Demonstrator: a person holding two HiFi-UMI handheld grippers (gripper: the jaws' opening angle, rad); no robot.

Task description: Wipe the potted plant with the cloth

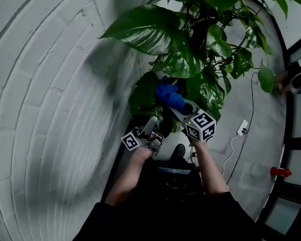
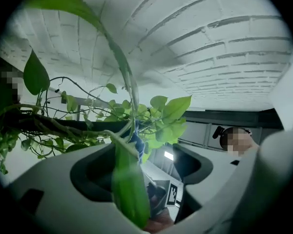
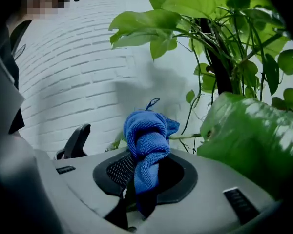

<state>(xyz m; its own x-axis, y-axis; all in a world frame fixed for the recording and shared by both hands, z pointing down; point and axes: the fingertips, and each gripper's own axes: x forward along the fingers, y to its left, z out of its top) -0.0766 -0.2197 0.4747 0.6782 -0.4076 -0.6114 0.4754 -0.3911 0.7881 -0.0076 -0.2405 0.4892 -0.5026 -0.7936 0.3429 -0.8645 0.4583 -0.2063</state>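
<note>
Blue cloth point(image 3: 146, 140) clamped in right hand-held gripper point(image 3: 141, 175); left hand-held gripper point(image 2: 151, 165) released, leaf point(image 2: 129, 189) between jaws

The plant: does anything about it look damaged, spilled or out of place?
Nothing looks spilled or broken. One oddity: a leaf hangs between the open jaws of the left gripper, not clamped. The blue cloth is bunched up, pinched in the right gripper.
</note>
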